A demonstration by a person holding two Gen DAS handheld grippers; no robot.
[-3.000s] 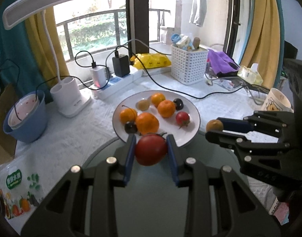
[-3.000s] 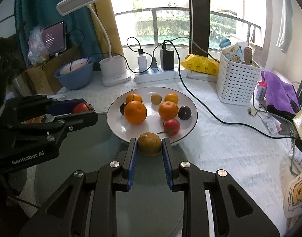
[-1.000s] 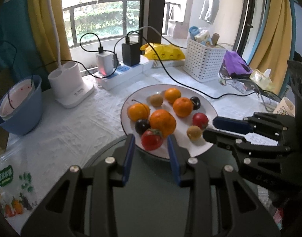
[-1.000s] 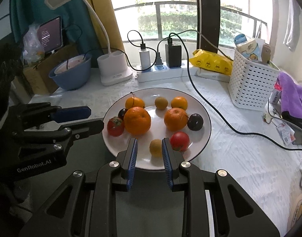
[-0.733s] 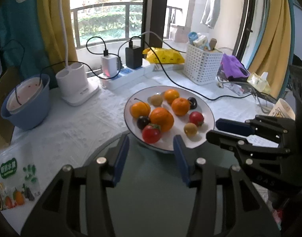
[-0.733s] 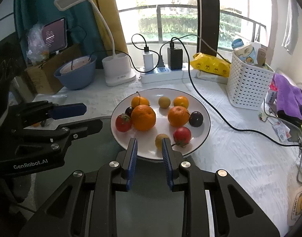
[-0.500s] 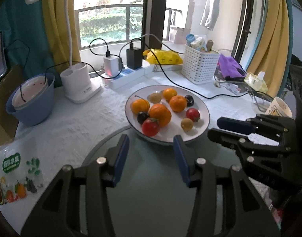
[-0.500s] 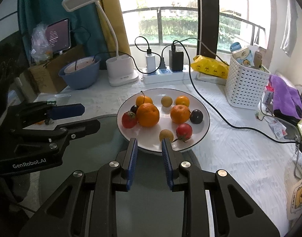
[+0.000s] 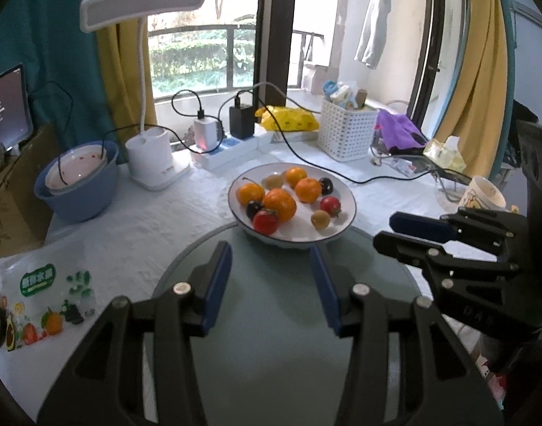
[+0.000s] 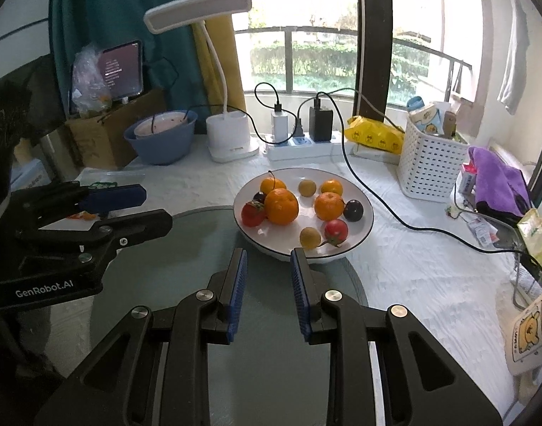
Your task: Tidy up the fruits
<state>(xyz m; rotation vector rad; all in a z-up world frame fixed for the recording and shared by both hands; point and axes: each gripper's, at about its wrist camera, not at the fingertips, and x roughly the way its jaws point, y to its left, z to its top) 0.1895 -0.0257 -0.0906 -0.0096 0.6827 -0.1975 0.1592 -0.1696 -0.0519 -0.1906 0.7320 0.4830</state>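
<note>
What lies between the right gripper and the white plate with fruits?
In the right wrist view, only bare round glass top lies between the empty right gripper and the white plate; nothing else lies in that short stretch.

"GenRobot.AI" stands in white letters on the black body of the left gripper (image 10: 129, 209), left of the right gripper's jaws. Faint raised letters on the right gripper (image 9: 412, 234) are too dim to make out. The tablet screen (image 10: 123, 67) shows unreadable lines.
</note>
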